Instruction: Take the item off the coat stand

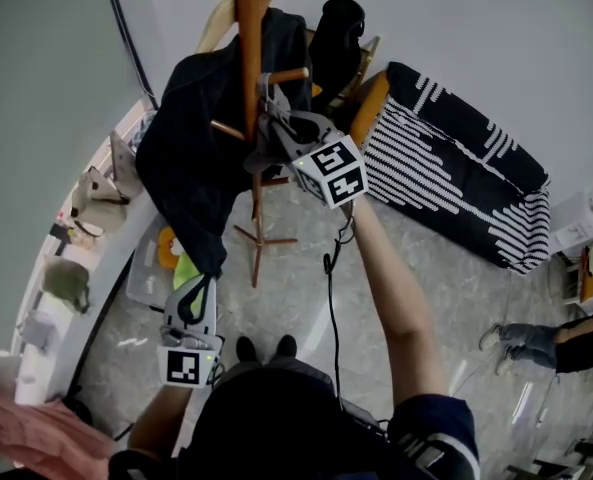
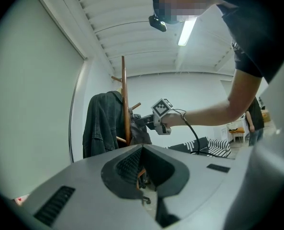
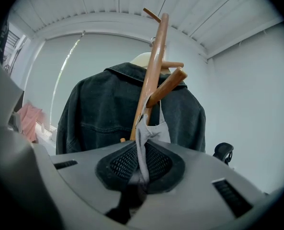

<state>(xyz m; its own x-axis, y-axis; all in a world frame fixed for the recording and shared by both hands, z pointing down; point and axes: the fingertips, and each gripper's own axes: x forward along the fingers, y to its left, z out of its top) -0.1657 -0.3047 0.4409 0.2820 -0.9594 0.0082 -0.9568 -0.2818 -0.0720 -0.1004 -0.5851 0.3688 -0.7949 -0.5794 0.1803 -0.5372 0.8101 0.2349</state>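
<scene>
Right gripper (image 1: 276, 128), head view: up at the coat stand (image 1: 249, 38), on the grey cloth (image 1: 263, 154); left gripper (image 1: 191, 303) low, well apart. Left gripper view: jaws together, empty. Right gripper view: pads clamp the cloth, which hangs from a peg (image 3: 168, 86). Grasp made; lifting off remains.

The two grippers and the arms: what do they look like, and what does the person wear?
The left gripper and the right gripper have grey moulded bodies with black mesh-textured pads. Each carries a white cube printed with black square markers. A black cable hangs from the right one. The person wears a dark short-sleeved top, so the forearms are bare.
</scene>
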